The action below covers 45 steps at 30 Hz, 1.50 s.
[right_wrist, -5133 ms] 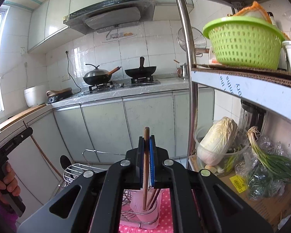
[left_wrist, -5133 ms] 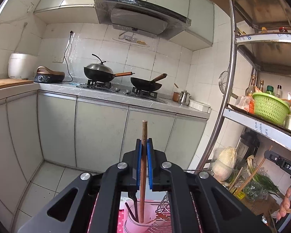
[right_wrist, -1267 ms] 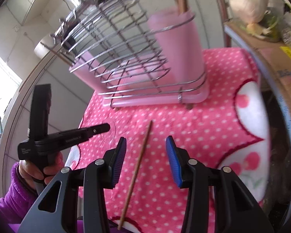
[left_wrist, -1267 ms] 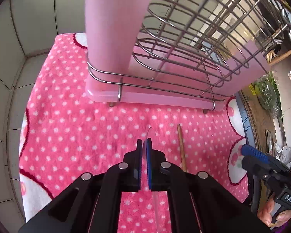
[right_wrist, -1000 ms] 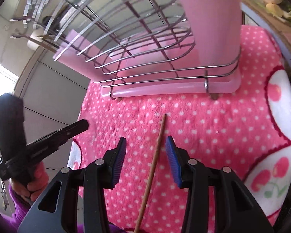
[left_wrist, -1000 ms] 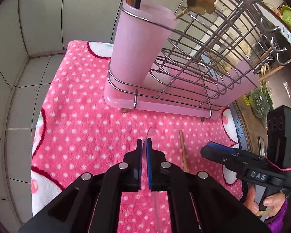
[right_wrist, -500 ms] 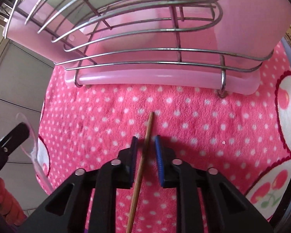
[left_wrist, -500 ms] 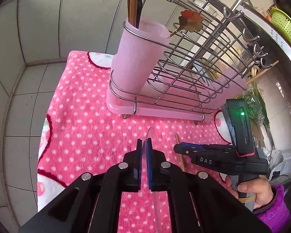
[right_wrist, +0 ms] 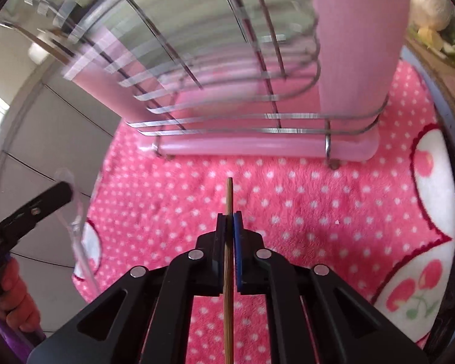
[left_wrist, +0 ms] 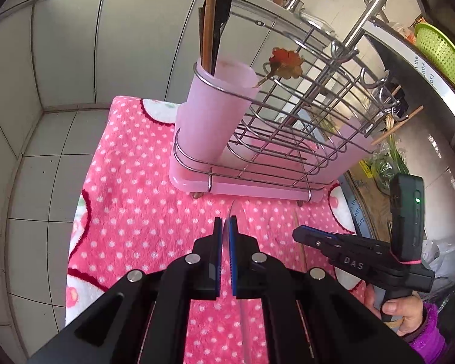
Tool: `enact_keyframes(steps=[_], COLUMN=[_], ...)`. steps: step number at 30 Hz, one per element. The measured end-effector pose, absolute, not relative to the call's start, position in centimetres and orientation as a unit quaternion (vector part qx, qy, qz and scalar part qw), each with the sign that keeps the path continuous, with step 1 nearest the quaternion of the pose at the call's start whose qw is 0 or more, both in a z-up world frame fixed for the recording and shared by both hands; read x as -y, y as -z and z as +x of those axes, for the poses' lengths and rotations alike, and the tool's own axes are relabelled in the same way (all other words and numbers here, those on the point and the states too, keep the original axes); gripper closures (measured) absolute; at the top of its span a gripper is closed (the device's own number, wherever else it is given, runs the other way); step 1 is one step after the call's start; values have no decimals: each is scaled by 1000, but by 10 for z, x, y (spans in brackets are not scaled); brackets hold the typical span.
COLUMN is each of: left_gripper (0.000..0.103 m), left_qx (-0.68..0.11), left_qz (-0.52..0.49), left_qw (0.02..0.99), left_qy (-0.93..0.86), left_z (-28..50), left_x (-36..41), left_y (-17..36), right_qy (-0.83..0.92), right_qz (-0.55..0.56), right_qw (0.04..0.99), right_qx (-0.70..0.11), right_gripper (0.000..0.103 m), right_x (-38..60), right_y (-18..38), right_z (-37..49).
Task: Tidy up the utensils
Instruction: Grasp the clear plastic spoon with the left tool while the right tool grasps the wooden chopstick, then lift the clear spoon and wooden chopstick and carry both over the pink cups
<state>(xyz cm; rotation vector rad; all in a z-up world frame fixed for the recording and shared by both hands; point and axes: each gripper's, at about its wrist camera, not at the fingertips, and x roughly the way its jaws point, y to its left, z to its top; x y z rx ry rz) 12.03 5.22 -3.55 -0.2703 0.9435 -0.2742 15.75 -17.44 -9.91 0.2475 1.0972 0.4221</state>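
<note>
My left gripper (left_wrist: 225, 227) is shut on a clear plastic spoon (left_wrist: 231, 209), held above the pink dotted cloth (left_wrist: 142, 206); the spoon also shows in the right wrist view (right_wrist: 75, 215). My right gripper (right_wrist: 230, 223) is shut on a wooden chopstick (right_wrist: 228, 200), just above the cloth (right_wrist: 318, 206). The right gripper also shows in the left wrist view (left_wrist: 303, 233). A pink utensil cup (left_wrist: 215, 112) in a wire drying rack (left_wrist: 291, 127) holds a wooden stick and a black utensil (left_wrist: 220, 27). The cup (right_wrist: 358, 48) stands close ahead of the right gripper.
The rack's pink drip tray (right_wrist: 257, 147) sits on the cloth. Grey cabinet doors (left_wrist: 75, 45) and a tiled floor (left_wrist: 36, 182) lie to the left. A metal shelf post (left_wrist: 370, 9), a green basket (left_wrist: 439, 51) and bagged greens (left_wrist: 388, 160) are at the right.
My right gripper has closed on the chopstick and begun lifting it off the cloth. My left gripper, still holding the clear spoon, has risen and pulled back from the rack.
</note>
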Motion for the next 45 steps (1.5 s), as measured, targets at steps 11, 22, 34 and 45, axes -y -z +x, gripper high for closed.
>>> enact_keyframes(steps=[11,22,34,45], left_gripper=[100,100,100,100], left_qx=[-371,-299,-231,-130], left_qz=[-132,-123,-123,-101], left_qw=[909,936,959,984], left_qy=[139,138,109,67], left_z=[99,83,86,101], left_x=[-57,-54,-63,-52], left_y=[-8,-50,-95,-137], right_qy=[-202,-181,-179,-138], right_qz=[133,127,103,83], right_qw=[890,932,953,975], right_qx=[-387,-286,-219,-156], right_gripper=[98,98,98,98], right_x=[212,253,262,282], right_y=[19,-58,-130,-179], right_z=[105,83,86,93])
